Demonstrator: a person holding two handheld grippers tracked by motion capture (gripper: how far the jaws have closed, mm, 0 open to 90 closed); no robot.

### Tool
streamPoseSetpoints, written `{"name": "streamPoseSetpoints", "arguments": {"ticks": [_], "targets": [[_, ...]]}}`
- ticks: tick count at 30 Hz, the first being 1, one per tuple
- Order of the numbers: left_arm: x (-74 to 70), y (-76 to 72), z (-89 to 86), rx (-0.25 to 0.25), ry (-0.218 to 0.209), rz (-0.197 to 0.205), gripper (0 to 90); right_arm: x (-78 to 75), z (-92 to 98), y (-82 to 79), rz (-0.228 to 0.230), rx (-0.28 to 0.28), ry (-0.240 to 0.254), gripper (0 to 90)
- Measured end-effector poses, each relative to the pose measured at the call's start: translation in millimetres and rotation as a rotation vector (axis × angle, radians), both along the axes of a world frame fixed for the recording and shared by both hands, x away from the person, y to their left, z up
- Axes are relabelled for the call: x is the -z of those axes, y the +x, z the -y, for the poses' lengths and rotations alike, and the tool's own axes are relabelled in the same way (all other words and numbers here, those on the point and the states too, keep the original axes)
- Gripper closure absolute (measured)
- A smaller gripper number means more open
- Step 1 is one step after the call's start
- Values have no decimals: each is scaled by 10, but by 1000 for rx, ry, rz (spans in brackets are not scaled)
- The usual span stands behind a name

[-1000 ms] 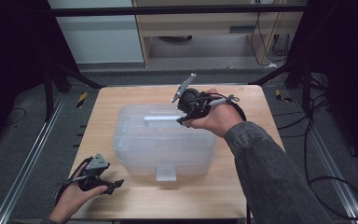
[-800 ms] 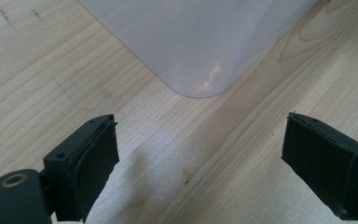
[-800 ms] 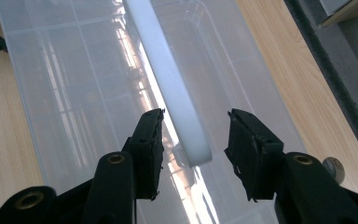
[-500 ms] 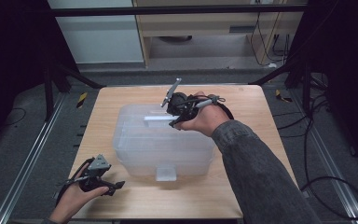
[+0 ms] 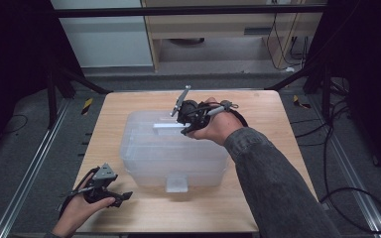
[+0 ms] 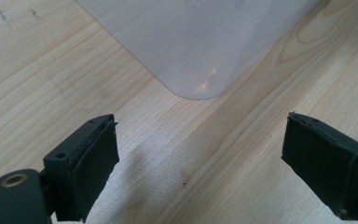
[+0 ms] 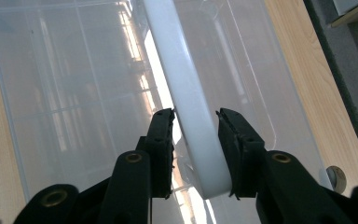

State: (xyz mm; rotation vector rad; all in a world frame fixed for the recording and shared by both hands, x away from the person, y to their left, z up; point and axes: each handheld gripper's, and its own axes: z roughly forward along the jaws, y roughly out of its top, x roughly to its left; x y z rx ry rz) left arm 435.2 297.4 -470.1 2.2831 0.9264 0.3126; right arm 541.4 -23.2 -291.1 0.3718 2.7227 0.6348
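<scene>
A clear plastic storage box with its lid on stands in the middle of the wooden table. A white handle lies across the lid. My right gripper comes at the handle from the right. In the right gripper view the handle runs between the two black jaws of that gripper; the jaws have just been closing and their pads touch its sides. My left gripper rests low at the near left of the table, open and holding nothing. It faces a rounded corner of the box.
A white latch hangs at the middle of the box's near side. Bare wood runs around the box on all sides. Metal frame rails and cables lie on the floor to either side of the table. A cabinet stands behind it.
My right hand has moved left and down along the box top to the handle, and its jaws have narrowed around it. The left hand has stayed put.
</scene>
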Motion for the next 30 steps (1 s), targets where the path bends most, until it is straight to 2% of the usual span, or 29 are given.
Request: {"name": "streamPoseSetpoints", "arguments": {"ticks": [2, 7, 16, 23, 30], "targets": [[-5, 0, -6, -1, -1, 3, 96, -12, 13, -8, 11, 8, 5, 705], [-13, -3, -9, -5, -4, 7, 98, -25, 19, -19, 20, 5, 2, 711], [-14, 2, -33, -8, -7, 13, 100, -55, 26, -4, 14, -13, -1, 716], [-21, -3, -42, -11, -4, 1, 101, -114, 35, 52, 19, -5, 12, 712], [-128, -21, -100, -29, -8, 19, 104, -172, 39, 130, 11, -9, 12, 709]]}}
